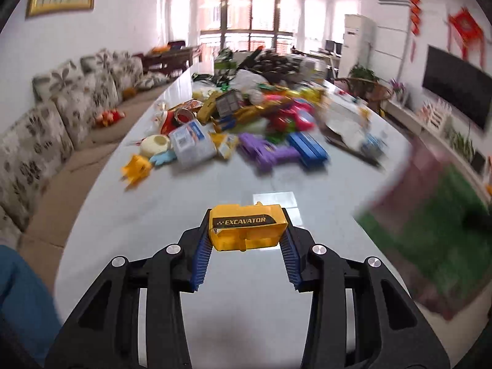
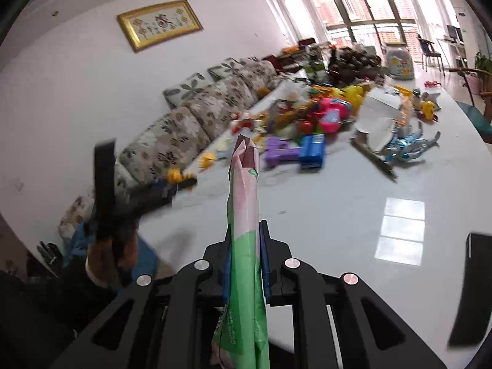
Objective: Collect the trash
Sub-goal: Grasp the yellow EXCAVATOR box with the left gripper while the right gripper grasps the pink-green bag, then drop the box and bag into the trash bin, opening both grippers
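My left gripper [image 1: 247,230] is shut on a yellow plastic piece marked EXCAVATOR [image 1: 247,227] and holds it above the white table [image 1: 172,203]. My right gripper [image 2: 245,243] is shut on a flat pink and green package [image 2: 245,215] that stands edge-on between the pads. That package shows blurred at the right of the left wrist view [image 1: 430,221]. The left gripper with its yellow piece shows blurred at the left of the right wrist view [image 2: 175,181]. A pile of toys and wrappers [image 1: 246,117] lies further along the table [image 2: 307,113].
A flower-patterned sofa [image 1: 55,117] runs along the table's left side. A purple toy [image 1: 264,150] and a blue box [image 1: 309,149] lie at the pile's near edge. A white torn carton [image 2: 381,113] and a blue toy figure [image 2: 409,147] lie to the right. A dark object [image 2: 470,289] sits at the right edge.
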Demonstrator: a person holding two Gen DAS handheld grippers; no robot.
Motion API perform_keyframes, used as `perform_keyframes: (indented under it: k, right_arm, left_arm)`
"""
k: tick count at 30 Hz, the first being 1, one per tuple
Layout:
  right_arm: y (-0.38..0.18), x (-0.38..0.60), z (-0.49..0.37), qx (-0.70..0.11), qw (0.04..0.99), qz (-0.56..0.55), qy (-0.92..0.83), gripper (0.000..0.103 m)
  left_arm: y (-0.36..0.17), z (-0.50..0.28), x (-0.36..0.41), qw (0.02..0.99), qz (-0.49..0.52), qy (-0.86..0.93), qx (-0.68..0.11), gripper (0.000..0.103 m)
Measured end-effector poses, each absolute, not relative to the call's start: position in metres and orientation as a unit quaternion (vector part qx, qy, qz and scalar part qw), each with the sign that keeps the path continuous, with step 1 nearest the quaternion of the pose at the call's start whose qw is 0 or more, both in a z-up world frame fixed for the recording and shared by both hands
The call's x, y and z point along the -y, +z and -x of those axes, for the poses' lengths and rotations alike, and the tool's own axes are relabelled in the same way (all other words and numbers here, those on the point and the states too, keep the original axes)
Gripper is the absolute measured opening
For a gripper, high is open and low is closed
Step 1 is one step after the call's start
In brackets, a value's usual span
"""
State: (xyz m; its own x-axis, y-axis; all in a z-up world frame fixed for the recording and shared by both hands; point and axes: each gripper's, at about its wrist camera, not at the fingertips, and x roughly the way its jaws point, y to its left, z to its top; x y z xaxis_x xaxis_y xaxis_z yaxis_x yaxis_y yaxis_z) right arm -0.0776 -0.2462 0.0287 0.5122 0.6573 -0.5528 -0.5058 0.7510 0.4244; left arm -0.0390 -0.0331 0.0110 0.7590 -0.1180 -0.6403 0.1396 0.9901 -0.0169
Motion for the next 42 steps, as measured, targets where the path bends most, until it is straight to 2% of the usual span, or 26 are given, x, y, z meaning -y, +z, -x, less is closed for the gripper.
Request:
perform_keyframes:
  k: [4, 8, 13, 20, 22, 23, 24, 26, 29, 35, 39, 42]
  right_arm:
    - [0.013, 0.237, 0.131, -0.377, 0.863, -0.098, 0.322, 0.015]
    - [-0.028, 0.231, 0.171, -0.425, 0.850, -0.074, 0.302, 0.015]
    - [-0.102, 0.214, 0.182, -0.482, 0.833, -0.007, 0.272, 0.015]
    - [-0.184, 0.191, 0.135, -0.548, 0.794, 0.049, 0.257, 0.015]
    - [-0.201, 0.185, 0.126, -0.570, 0.778, 0.054, 0.260, 0.017]
    - [-0.206, 0.184, 0.122, -0.576, 0.773, 0.052, 0.260, 0.023]
    - [-0.210, 0.182, 0.120, -0.583, 0.767, 0.051, 0.262, 0.037]
    - [-0.206, 0.181, 0.119, -0.575, 0.773, 0.054, 0.263, 0.051]
    - [-0.194, 0.182, 0.120, -0.564, 0.778, 0.060, 0.269, 0.052]
    - [-0.148, 0.198, 0.130, -0.540, 0.794, 0.043, 0.276, 0.052]
    - [-0.089, 0.209, 0.122, -0.498, 0.811, 0.008, 0.307, 0.052]
    - [-0.047, 0.215, 0.084, -0.463, 0.830, -0.017, 0.309, 0.053]
  left_arm:
    - [-0.018, 0.121, 0.047, 0.926, -0.033, -0.069, -0.370, 0.040]
    - [-0.068, 0.157, 0.052, 0.902, -0.047, -0.091, -0.420, 0.040]
    - [-0.154, 0.143, 0.057, 0.843, -0.062, -0.120, -0.520, 0.040]
    - [-0.249, 0.108, 0.072, 0.765, -0.101, -0.120, -0.624, 0.041]
    - [-0.262, 0.107, 0.075, 0.750, -0.126, -0.109, -0.640, 0.059]
    - [-0.266, 0.106, 0.076, 0.747, -0.135, -0.102, -0.643, 0.076]
    - [-0.268, 0.106, 0.076, 0.745, -0.140, -0.097, -0.645, 0.082]
    - [-0.269, 0.107, 0.075, 0.742, -0.139, -0.099, -0.649, 0.082]
    - [-0.267, 0.107, 0.073, 0.741, -0.141, -0.092, -0.650, 0.086]
    - [-0.251, 0.112, 0.062, 0.747, -0.144, -0.096, -0.642, 0.086]
    - [-0.222, 0.118, 0.053, 0.756, -0.157, -0.109, -0.626, 0.086]
    - [-0.194, 0.125, 0.053, 0.767, -0.155, -0.119, -0.611, 0.086]
